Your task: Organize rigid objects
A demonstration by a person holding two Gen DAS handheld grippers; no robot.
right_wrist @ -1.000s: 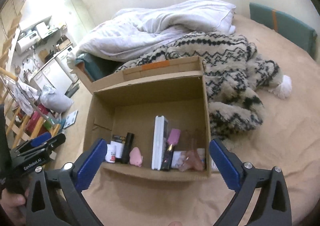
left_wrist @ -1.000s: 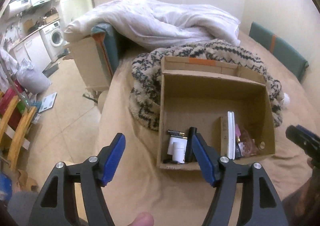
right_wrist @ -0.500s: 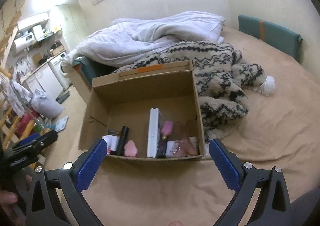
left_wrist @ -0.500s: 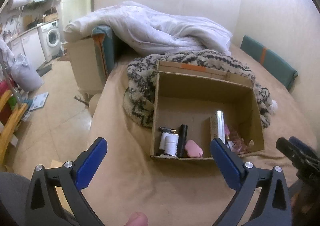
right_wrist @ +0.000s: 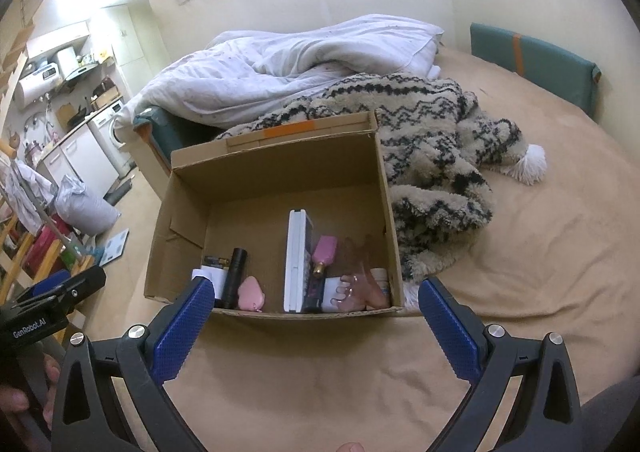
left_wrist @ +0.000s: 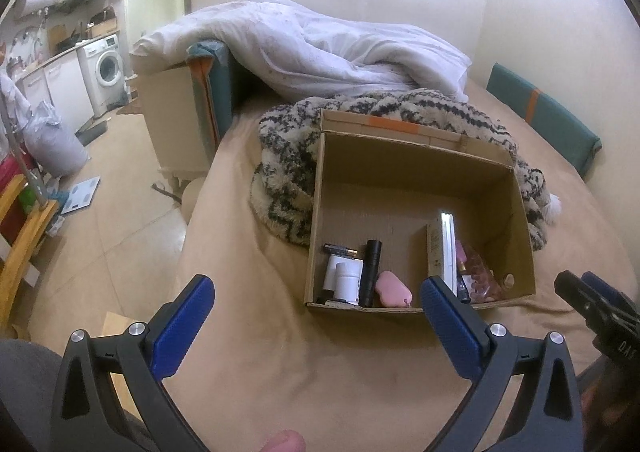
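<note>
An open cardboard box (left_wrist: 416,172) sits on the tan bed. Along its near wall lie a white bottle (left_wrist: 347,278), a black cylinder (left_wrist: 370,268), a pink rounded object (left_wrist: 392,288) and two batteries (left_wrist: 340,251). A flat white case (right_wrist: 296,256) stands on edge mid-box, with a pink bottle (right_wrist: 324,252) and clear pink pieces (right_wrist: 356,286) to its right. My left gripper (left_wrist: 315,290) hangs open and empty just short of the box's near left corner. My right gripper (right_wrist: 315,288) is open and empty before the near wall.
A patterned fleece blanket (right_wrist: 432,156) lies behind and right of the box, with a white duvet (left_wrist: 320,48) beyond it. A green headboard pad (right_wrist: 532,60) lines the far right. The bed's left edge drops to a tiled floor (left_wrist: 120,188) with clutter.
My left gripper's jaws have spread wide apart. Both grippers have drawn back from the box, which now looks smaller and further off.
</note>
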